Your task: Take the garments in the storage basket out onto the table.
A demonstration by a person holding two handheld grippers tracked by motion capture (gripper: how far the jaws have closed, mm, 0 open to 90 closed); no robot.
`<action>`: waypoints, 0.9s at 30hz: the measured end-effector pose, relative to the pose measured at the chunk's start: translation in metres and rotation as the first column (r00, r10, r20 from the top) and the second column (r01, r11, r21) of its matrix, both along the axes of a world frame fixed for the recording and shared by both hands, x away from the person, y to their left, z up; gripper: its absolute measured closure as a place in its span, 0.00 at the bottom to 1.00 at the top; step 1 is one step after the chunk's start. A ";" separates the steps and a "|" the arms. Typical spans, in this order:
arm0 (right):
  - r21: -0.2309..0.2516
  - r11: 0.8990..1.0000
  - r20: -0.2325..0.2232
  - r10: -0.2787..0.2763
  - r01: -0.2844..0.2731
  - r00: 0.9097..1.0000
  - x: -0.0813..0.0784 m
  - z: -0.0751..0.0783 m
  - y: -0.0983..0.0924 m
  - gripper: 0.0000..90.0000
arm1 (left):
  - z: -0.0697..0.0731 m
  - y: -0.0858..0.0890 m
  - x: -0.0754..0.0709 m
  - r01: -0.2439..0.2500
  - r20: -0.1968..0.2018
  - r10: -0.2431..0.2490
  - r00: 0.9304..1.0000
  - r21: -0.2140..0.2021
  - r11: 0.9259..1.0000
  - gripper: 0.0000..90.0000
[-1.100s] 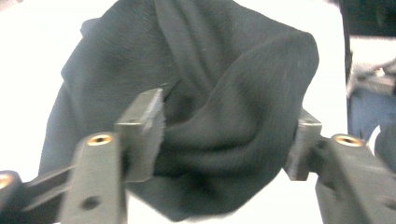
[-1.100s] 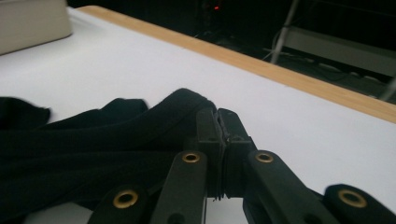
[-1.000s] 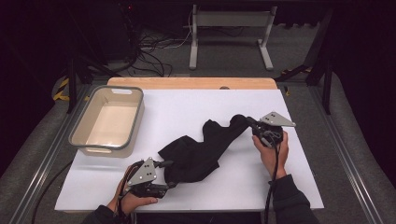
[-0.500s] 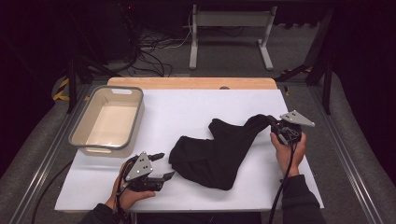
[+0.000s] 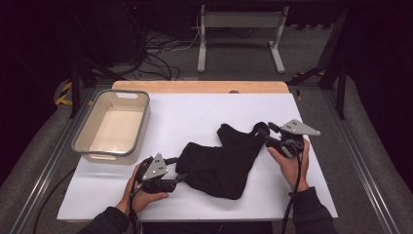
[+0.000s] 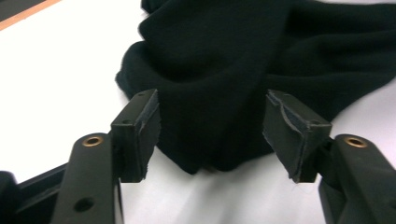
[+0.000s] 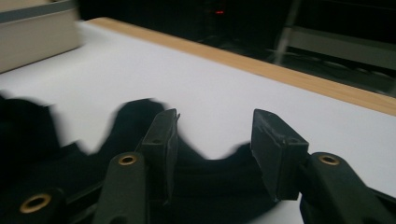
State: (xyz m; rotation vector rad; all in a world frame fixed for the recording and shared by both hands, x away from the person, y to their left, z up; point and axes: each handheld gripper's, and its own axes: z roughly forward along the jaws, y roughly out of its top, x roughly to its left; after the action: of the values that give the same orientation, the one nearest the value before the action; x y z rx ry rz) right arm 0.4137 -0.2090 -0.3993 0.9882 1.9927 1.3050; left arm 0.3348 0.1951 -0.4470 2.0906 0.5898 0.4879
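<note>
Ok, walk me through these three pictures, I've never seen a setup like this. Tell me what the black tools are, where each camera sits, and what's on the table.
There is no robot here: a person holds a hand tool with two fingers in each hand. The high view looks down on the white table. There you see the left gripper, the right gripper, a black garment lying crumpled between them, and an empty beige tub at the left. The other two pictures come from cameras riding on the tools. In the left gripper view, the fingers stand apart around a fold of the cloth. In the right gripper view, the fingers have just been opening over the cloth's edge, so nothing is gripped.
</note>
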 end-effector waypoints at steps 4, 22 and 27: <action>-0.044 0.986 -0.031 0.162 -0.163 0.986 -0.013 -0.005 0.033 0.55 | -0.004 -0.007 0.015 0.009 -0.044 -0.008 0.999 0.021 1.000 0.49; -0.281 0.889 -0.232 0.304 -0.363 0.924 0.004 -0.053 0.082 0.88 | 0.005 0.000 0.015 0.057 -0.047 -0.053 0.997 0.066 0.996 0.92; -0.321 0.893 -0.182 0.270 -0.316 0.946 0.001 -0.044 0.079 1.00 | 0.017 0.016 0.007 0.025 -0.013 -0.024 1.000 0.019 1.000 0.92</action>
State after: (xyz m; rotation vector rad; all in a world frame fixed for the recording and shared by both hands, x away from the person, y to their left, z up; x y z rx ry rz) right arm 0.4148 -0.1296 -0.4432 0.6351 2.4443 0.9968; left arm 0.3417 0.2115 -0.4304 2.1186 0.5683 0.4679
